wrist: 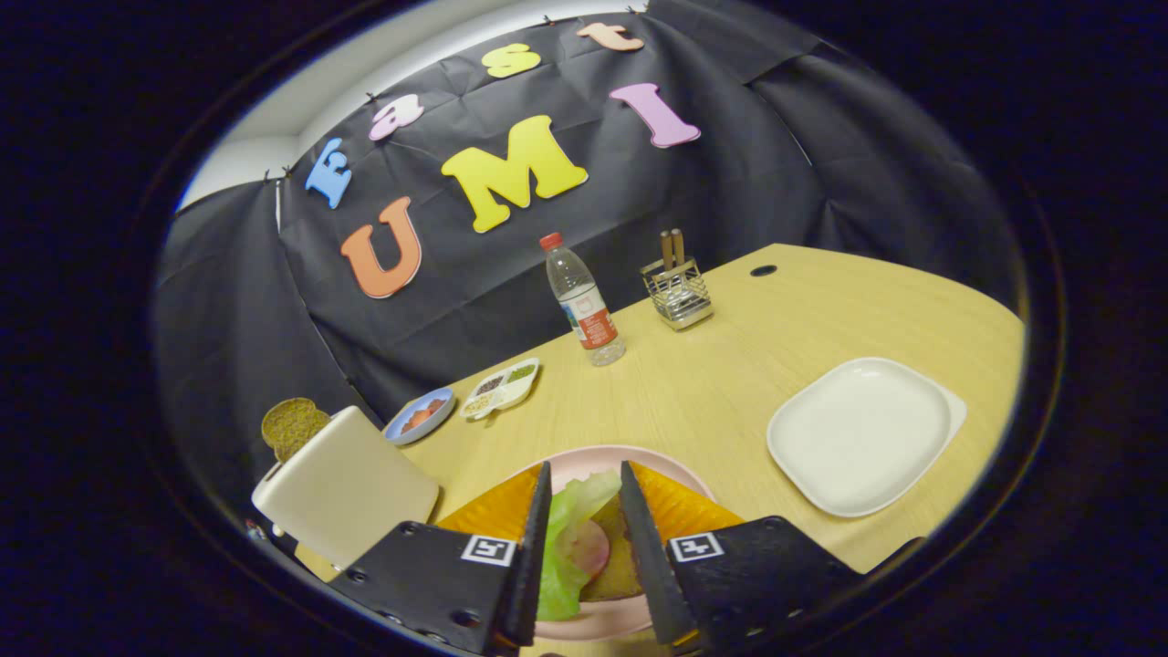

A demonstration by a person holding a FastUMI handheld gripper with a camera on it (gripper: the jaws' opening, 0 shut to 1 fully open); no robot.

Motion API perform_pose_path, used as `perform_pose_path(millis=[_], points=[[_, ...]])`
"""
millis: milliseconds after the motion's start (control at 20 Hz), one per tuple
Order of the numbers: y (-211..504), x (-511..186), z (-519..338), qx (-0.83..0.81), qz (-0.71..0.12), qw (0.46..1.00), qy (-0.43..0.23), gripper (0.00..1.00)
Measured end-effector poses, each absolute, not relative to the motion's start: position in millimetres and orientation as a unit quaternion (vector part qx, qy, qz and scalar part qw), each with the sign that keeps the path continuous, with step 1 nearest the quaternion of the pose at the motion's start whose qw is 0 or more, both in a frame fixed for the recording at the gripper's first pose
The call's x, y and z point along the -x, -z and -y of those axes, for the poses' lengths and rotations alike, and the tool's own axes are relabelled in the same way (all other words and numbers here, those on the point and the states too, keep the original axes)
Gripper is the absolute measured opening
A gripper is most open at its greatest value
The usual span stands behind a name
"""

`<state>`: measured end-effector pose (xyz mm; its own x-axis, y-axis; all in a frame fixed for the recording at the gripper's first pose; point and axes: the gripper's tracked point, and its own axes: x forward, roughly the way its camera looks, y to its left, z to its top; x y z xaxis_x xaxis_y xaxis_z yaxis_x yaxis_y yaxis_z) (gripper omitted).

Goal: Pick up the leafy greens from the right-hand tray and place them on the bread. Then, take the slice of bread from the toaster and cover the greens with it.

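The hand-held gripper (584, 511) hangs low over a pink plate (666, 465), its fingers a narrow gap apart. A green leaf (566, 538) shows in that gap, against the left finger; whether the right finger presses it I cannot tell. Below the leaf on the plate lie a pink slice (589, 546) and brown bread (616, 570). Left of the plate stands a toaster (351, 488) with a bread slice (292, 424) sticking out of it. Right of the plate lies a white tray (862, 433) on the counter (712, 383). Beyond the plate stand a bottle (584, 301), a wire holder (677, 292), a blue dish (420, 415) and a divided dish (502, 387).
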<state>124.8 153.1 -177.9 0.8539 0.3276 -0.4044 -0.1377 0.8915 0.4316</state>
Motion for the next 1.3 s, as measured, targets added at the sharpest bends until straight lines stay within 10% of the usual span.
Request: perform_pose_path(millis=[200, 350, 1300], points=[[157.9, -120.5, -144.7, -0.153, -0.203, 0.961, -0.104, 0.87], [124.8, -111.7, -136.4, -0.100, -0.155, 0.980, -0.079, 0.96], [-8.9, -56.5, -375.5, -0.028, -0.068, 0.979, -0.191, 0.95]])
